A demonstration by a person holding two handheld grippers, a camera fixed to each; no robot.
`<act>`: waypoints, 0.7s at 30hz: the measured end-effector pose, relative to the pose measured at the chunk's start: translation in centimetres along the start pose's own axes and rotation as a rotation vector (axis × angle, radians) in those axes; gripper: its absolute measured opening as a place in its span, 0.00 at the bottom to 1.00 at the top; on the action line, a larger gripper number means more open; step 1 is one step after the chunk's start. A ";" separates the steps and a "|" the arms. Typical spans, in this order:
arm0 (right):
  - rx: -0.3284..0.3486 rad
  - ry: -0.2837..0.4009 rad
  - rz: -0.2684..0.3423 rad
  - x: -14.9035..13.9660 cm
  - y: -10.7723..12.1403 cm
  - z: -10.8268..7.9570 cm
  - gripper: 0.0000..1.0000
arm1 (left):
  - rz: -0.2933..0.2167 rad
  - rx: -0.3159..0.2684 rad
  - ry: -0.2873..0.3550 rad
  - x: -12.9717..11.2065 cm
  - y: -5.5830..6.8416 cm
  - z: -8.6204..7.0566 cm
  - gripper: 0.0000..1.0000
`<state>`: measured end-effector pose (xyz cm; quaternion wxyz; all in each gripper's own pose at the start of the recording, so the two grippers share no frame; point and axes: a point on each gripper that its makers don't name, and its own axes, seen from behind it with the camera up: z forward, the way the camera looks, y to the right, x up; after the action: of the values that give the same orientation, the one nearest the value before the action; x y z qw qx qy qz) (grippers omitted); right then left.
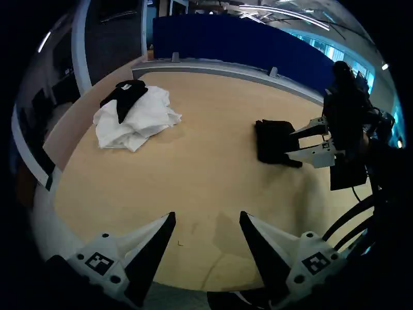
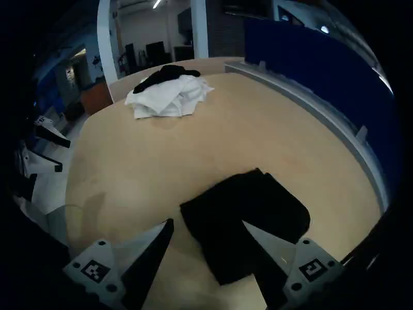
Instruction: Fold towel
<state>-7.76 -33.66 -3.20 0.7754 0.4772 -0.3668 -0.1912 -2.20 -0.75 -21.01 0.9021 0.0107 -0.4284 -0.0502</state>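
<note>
Pale wood of the desk (image 1: 206,170) is spreading out under both cameras, with a blue partition (image 2: 320,67) running along its far side. Nearest me, the left tongs (image 1: 206,214) are hanging released over bare wood by the desk's rim, gripping nothing. I am judging that they are parked aside so the other hand has room. The right tongs (image 2: 207,222) are likewise spread and released, straddling the near edge of the black towel (image 2: 258,206). It is lying flat as a compact rectangle, so I am reading the fold as close to done. Whether the fingers are touching the cloth, I cannot tell. Farther off, well apart, a heap (image 2: 168,93) of white cloths is sitting with one dark piece (image 2: 165,75) on top, probably waiting its turn. Counting: two tongs, one folded black towel, one heap, one dark piece. The white pieces I cannot count.
</note>
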 end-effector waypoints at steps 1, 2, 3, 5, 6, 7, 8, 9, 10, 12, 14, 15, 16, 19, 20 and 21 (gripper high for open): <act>-0.009 -0.003 0.007 -0.4 0.2 -0.3 0.92 | 0.002 0.000 0.001 0.1 0.0 0.0 0.92; -0.019 -0.006 0.015 -0.8 0.5 -0.6 0.92 | 0.004 0.000 0.002 0.1 0.0 0.0 0.92; -0.026 -0.010 0.023 -1.3 0.7 -1.0 0.92 | 0.005 -0.001 0.002 0.2 0.1 -0.1 0.92; -0.042 -0.020 0.038 -2.4 1.0 -1.6 0.92 | 0.006 -0.003 0.003 0.3 0.2 -0.2 0.92; -0.050 -0.026 0.044 -3.0 1.1 -2.0 0.92 | 0.006 -0.004 0.003 0.3 0.2 -0.2 0.92; -0.057 -0.033 0.051 -3.6 1.3 -2.3 0.92 | 0.006 -0.005 0.003 0.4 0.3 -0.3 0.92; -0.065 -0.040 0.059 -4.3 1.4 -2.6 0.92 | 0.006 -0.006 0.003 0.4 0.3 -0.3 0.92; -0.071 -0.048 0.065 -4.9 1.5 -2.9 0.92 | 0.006 -0.006 0.004 0.4 0.3 -0.3 0.92; -0.077 -0.056 0.071 -5.5 1.6 -3.1 0.92 | 0.007 -0.007 0.004 0.4 0.4 -0.3 0.92; -0.087 -0.072 0.084 -6.7 1.9 -3.4 0.92 | 0.008 -0.008 0.004 0.5 0.5 -0.3 0.92; -0.097 -0.086 0.096 -7.7 2.1 -3.6 0.92 | 0.011 -0.009 0.005 0.5 0.6 -0.2 0.92; -0.100 -0.089 0.101 -7.9 2.2 -3.5 0.92 | 0.012 -0.009 0.005 0.5 0.7 -0.2 0.92; -0.102 -0.090 0.105 -8.1 2.2 -3.5 0.92 | 0.014 -0.010 0.004 0.5 0.7 -0.2 0.92; -0.107 -0.092 0.119 -8.5 2.4 -3.3 0.92 | 0.015 -0.011 0.004 0.5 0.9 -0.2 0.92; -0.108 -0.093 0.124 -8.6 2.4 -3.1 0.92 | 0.015 -0.012 0.004 0.5 0.9 -0.2 0.92; -0.108 -0.093 0.128 -8.6 2.4 -3.0 0.92 | 0.014 -0.012 0.004 0.6 1.0 -0.3 0.92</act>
<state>-11.31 -25.16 -5.28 0.7928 0.4007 -0.4213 -0.1828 -1.57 0.14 -20.69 0.9034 0.0025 -0.4262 -0.0462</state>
